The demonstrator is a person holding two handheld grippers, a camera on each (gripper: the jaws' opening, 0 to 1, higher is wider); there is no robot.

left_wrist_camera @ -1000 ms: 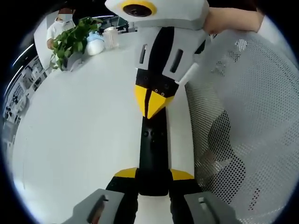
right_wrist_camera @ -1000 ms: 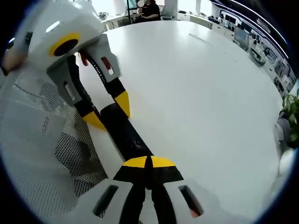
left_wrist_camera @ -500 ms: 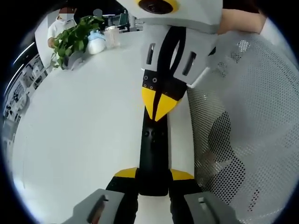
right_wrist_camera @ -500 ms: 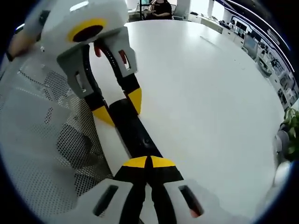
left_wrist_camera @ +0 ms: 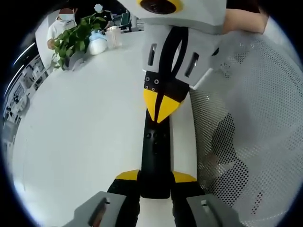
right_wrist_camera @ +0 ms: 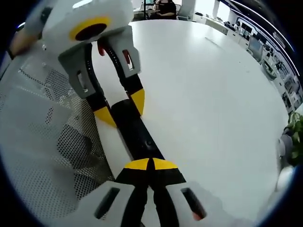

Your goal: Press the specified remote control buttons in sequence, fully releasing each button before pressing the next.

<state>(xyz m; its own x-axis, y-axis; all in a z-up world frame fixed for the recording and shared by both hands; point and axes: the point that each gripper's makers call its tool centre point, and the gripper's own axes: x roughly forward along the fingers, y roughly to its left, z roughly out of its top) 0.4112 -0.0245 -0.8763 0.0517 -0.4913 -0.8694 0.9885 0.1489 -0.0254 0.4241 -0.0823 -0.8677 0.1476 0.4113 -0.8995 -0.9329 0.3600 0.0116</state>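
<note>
A slim black remote point(left_wrist_camera: 155, 156) lies lengthwise over the white table point(left_wrist_camera: 85, 132). My left gripper point(left_wrist_camera: 155, 176) is shut on its near end, one yellow fingertip point(left_wrist_camera: 127, 175) on each side. My right gripper point(left_wrist_camera: 160, 118) comes down from above, shut, with its joined yellow tips pointing at the remote's far part; whether they touch it I cannot tell. In the right gripper view, the right gripper point(right_wrist_camera: 150, 164) is shut over the remote point(right_wrist_camera: 135, 132), and the left gripper point(right_wrist_camera: 122, 109) clamps the remote's far end.
White perforated mesh point(left_wrist_camera: 251, 142) borders the table beside the remote, also seen as the mesh point(right_wrist_camera: 42, 142). At the table's far end stand a potted plant point(left_wrist_camera: 71, 40), a clear cup point(left_wrist_camera: 112, 37) and a pale round object point(left_wrist_camera: 97, 45). A masked person point(left_wrist_camera: 61, 23) sits behind them.
Over the last second my right gripper slid along the remote toward the left gripper. In the last half second almost nothing moved. The left gripper kept its hold.
</note>
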